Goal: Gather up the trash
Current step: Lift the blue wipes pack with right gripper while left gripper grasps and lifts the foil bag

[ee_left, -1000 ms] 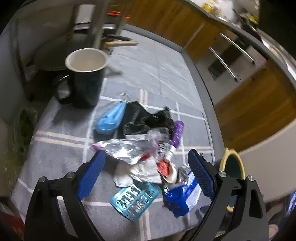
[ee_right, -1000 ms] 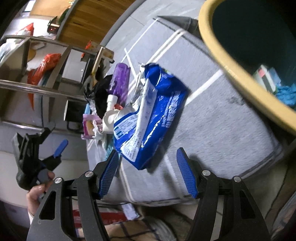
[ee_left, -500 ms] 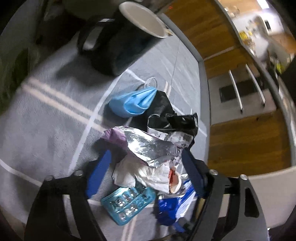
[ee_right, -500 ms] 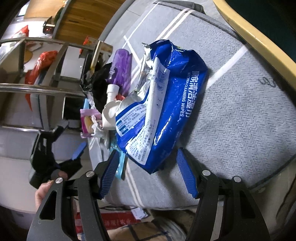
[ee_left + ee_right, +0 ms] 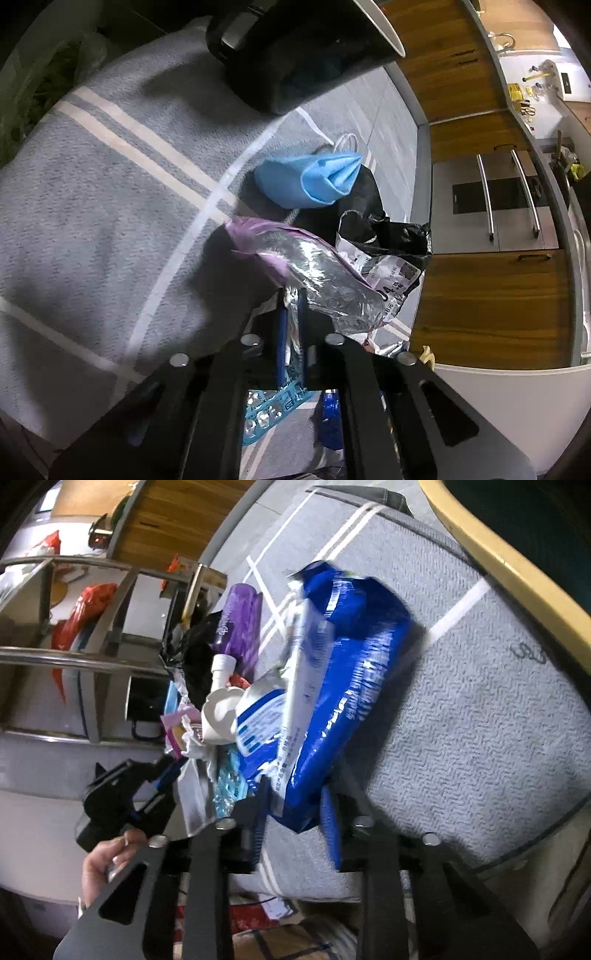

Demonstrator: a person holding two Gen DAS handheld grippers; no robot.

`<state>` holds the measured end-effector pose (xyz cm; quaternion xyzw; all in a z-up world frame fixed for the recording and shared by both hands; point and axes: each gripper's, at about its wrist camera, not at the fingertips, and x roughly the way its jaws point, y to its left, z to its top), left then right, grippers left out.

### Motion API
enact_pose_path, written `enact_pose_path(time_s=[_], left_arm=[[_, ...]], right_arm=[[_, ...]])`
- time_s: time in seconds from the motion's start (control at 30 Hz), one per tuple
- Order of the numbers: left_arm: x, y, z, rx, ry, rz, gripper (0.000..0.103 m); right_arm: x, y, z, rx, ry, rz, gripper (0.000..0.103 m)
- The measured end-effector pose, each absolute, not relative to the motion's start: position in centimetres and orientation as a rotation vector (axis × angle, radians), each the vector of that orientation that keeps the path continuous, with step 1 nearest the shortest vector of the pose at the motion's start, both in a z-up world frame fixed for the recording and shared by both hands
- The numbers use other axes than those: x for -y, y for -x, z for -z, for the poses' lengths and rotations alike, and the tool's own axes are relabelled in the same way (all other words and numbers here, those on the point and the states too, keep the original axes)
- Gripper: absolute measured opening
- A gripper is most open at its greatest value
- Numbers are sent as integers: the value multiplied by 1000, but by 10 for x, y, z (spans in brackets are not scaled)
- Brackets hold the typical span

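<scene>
Dim indoor light, fisheye-warped edges — motion blur, soft shadows

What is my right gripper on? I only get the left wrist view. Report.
Observer: The right gripper is closing its jaws on the blue wipes pack, at its lower end.
Operator: Left gripper is shut on the foil wrapper. Find me the bin.
Observer: A yellow-rimmed bin sits just beyond the pack, top right in the right wrist view.
Operator: Name what lies next to the pack.
Observer: A purple bottle lies beside it, on its left.
</scene>
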<state>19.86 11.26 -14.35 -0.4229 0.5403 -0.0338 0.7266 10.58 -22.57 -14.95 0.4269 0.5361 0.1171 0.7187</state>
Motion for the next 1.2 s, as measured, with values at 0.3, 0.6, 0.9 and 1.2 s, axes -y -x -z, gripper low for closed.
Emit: enact_pose_path(time_s=[0.3,0.6,0.9,1.2], left_arm=[[-115,-186,97,-1081,857,20,0],[-106,-176,40,-961,837,104,0],[-63,-170,19,-937,771,231,0],[3,-166,6,-925,617,356,0]], right_arm=[[230,-101,116,-1118,-753,-270,22],[229,-89,71,-1038,-528,-304,22],[249,-72,45,-976,-362,-241,22],[279,-61,40,-938,-310,-158,22]])
